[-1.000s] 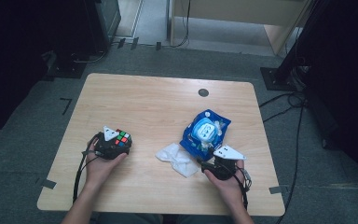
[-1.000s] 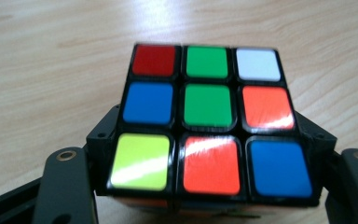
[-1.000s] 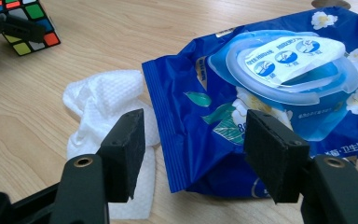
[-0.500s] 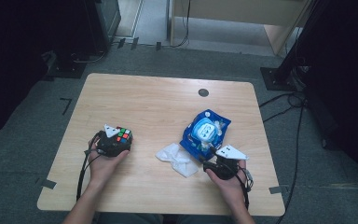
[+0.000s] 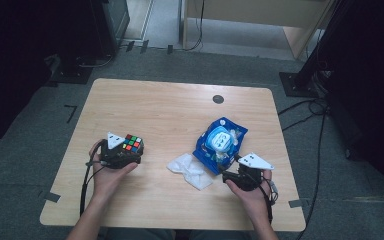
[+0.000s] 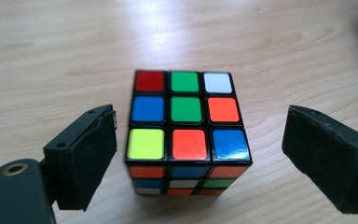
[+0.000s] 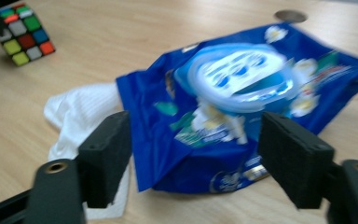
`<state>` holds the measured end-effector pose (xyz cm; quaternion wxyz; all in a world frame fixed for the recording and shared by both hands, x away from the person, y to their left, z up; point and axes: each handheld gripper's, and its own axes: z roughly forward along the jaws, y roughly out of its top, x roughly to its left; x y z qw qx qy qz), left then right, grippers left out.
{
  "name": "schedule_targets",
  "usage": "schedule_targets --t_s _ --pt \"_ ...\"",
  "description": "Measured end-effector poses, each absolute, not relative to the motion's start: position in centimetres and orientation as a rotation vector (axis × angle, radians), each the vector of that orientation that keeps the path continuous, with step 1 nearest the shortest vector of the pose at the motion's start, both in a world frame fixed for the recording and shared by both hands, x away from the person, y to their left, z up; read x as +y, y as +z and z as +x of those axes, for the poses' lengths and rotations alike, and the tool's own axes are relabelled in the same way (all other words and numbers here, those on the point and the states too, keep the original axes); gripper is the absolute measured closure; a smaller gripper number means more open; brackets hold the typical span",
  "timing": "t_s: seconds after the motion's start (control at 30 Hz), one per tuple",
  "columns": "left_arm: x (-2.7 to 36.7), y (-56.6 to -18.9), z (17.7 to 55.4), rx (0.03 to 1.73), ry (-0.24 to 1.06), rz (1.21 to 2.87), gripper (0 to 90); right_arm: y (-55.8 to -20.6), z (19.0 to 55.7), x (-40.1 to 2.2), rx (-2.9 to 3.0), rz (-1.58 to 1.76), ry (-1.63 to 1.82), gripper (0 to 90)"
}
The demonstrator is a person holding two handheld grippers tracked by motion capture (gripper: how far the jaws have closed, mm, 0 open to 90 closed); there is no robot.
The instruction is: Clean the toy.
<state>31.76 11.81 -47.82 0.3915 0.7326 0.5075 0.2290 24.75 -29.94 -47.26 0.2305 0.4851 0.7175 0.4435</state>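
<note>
A scrambled colour cube (image 5: 132, 143) (image 6: 186, 121) rests on the wooden table (image 5: 165, 110) at the left. My left gripper (image 5: 129, 154) (image 6: 200, 154) is open and straddles the cube with a gap on each side; its jaws have just been opening. At the right lies a blue wet-wipes pack (image 5: 220, 142) (image 7: 242, 93) with a round white lid. My right gripper (image 5: 228, 170) (image 7: 196, 154) is open at the pack's near end, its jaws having just been opening, with neither pad pressing on the pack. The cube (image 7: 23, 35) also shows far off in the right gripper view.
A crumpled white wipe (image 5: 190, 170) (image 7: 81, 116) lies beside the pack's left near corner. A round cable hole (image 5: 218, 99) sits near the table's far edge. Black stands and cables crowd the floor around the table.
Both grippers' jaws stand wider apart than before. The cube and the wipes pack have kept their places on the table.
</note>
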Motion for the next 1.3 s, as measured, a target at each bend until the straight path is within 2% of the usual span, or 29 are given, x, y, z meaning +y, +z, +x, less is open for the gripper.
schedule_targets --t_s 0.07,0.33,0.77,1.0,1.3 --pt "12.8 -47.6 31.5 1.294 0.579 1.848 9.7 -46.7 24.9 -30.6 1.936 1.343 1.235 16.3" --pt "16.9 -47.4 28.9 1.295 0.620 1.842 9.3 -45.5 24.4 -33.8 1.934 1.393 1.159 15.9" --pt "20.6 -49.0 25.4 1.400 0.626 1.874 9.3 -48.4 22.0 -39.2 1.910 1.487 1.054 15.9" --pt "21.2 -50.0 24.0 1.409 0.650 1.948 9.3 -50.1 20.9 -41.4 1.911 1.548 1.003 16.0" --pt "20.6 -51.3 24.2 1.412 0.692 2.029 9.4 -52.3 20.0 -42.6 1.918 1.622 0.936 15.9"
